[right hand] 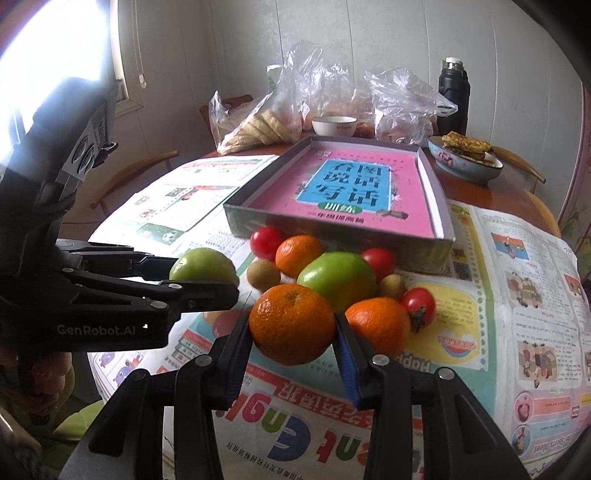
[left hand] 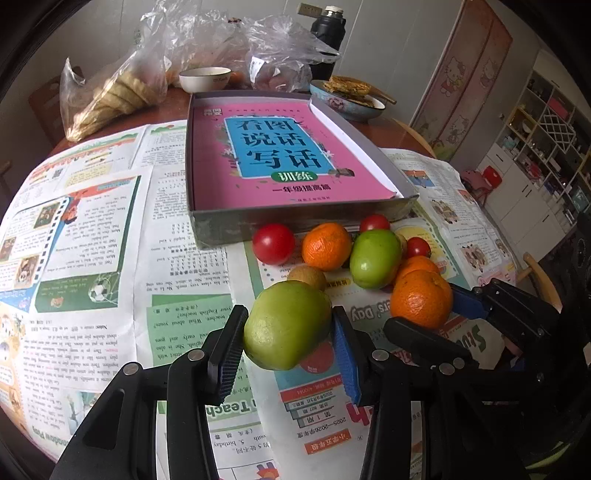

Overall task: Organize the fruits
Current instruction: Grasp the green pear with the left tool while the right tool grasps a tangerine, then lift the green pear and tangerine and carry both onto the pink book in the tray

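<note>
My left gripper (left hand: 290, 332) is shut on a green fruit (left hand: 286, 325), held just above the newspaper; it also shows in the right wrist view (right hand: 202, 265). My right gripper (right hand: 293, 328) is shut on an orange (right hand: 291, 323), seen in the left wrist view too (left hand: 421, 299). Behind them lies a pile: another green fruit (right hand: 338, 278), oranges (right hand: 298, 254) (right hand: 376, 325), red tomatoes (right hand: 265, 240) (right hand: 419, 304) and kiwis (right hand: 263, 275). A shallow grey box (right hand: 441, 206) with a pink book lining it stands just past the pile.
Newspapers (left hand: 92, 258) cover the round wooden table. At the back are plastic bags of food (left hand: 118, 92), a white bowl (left hand: 205, 78), a blue bowl of flatbread (left hand: 351, 99) and a black flask (left hand: 328, 33). Chairs ring the table.
</note>
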`<state>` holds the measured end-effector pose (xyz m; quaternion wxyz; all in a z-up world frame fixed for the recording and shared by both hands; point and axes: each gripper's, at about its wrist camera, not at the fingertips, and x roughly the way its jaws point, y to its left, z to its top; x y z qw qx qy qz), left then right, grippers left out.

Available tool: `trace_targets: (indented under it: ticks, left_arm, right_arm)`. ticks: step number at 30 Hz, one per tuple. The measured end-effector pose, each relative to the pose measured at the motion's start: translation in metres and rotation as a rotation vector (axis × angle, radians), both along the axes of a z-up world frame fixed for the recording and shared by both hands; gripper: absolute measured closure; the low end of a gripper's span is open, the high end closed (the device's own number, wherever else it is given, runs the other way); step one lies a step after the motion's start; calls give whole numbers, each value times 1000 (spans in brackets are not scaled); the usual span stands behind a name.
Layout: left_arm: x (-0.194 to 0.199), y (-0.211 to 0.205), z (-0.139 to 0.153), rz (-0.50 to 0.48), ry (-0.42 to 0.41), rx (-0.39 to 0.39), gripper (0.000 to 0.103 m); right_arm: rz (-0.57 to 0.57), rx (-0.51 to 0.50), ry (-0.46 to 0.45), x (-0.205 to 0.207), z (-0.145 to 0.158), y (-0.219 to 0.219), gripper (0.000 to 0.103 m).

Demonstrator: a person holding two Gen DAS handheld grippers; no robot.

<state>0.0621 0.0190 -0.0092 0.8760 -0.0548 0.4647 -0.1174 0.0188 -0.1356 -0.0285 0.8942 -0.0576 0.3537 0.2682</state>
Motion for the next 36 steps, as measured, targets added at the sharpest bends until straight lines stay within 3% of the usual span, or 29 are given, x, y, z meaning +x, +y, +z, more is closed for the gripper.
trace_targets:
  ticks: [8,19,36]
  left_arm:
    - [16,3,15,23,-36,19,56]
    - [46,-5,28,33,-61,22,56]
    - [99,-11,17,58,-20,52,56]
  right_arm:
    - [-31,30,-62,20,27,-15,60]
    - [-67,39,-84,54,37,-22,60]
    - [-63,-2,-29,116,30,-18,60]
